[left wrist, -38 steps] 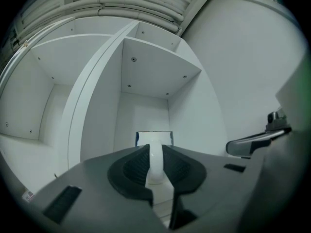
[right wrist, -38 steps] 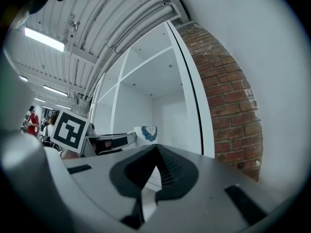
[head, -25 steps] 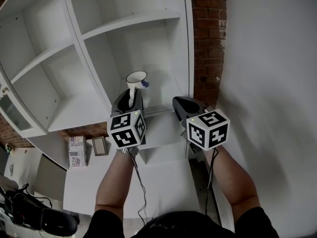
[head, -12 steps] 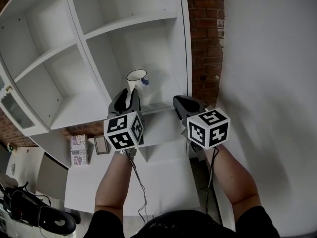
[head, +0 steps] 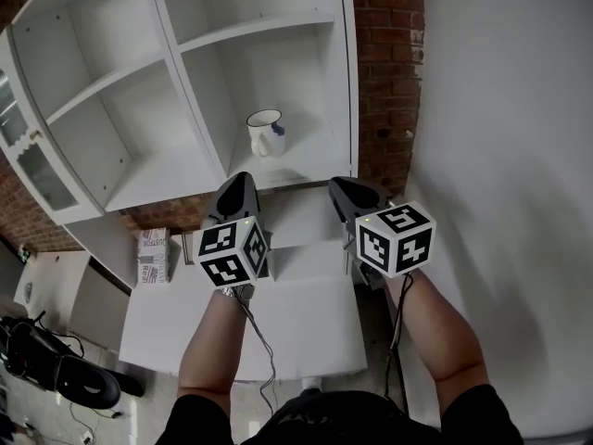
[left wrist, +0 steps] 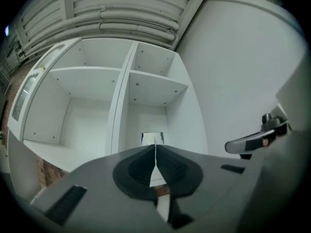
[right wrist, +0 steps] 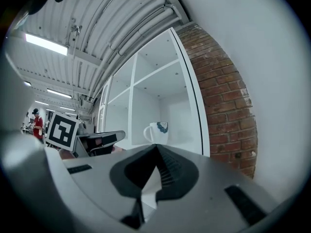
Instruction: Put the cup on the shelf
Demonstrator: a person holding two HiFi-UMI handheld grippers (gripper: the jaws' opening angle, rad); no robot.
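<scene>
Looking down, I see the cup (head: 266,133) standing upright on the white shelf (head: 310,160) at upper centre, clear of both tools. My left gripper (head: 235,182) is closing its jaws with nothing between them; my right gripper (head: 343,187) has its jaws pressed together, empty.

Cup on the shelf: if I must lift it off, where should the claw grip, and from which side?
Probably pinch the rim wall of the cup, one jaw inside the mouth, coming from the open front of the shelf. It stands upright, mouth up, walled in beside and behind; the handle is a small loop, likely harder to catch.
</scene>
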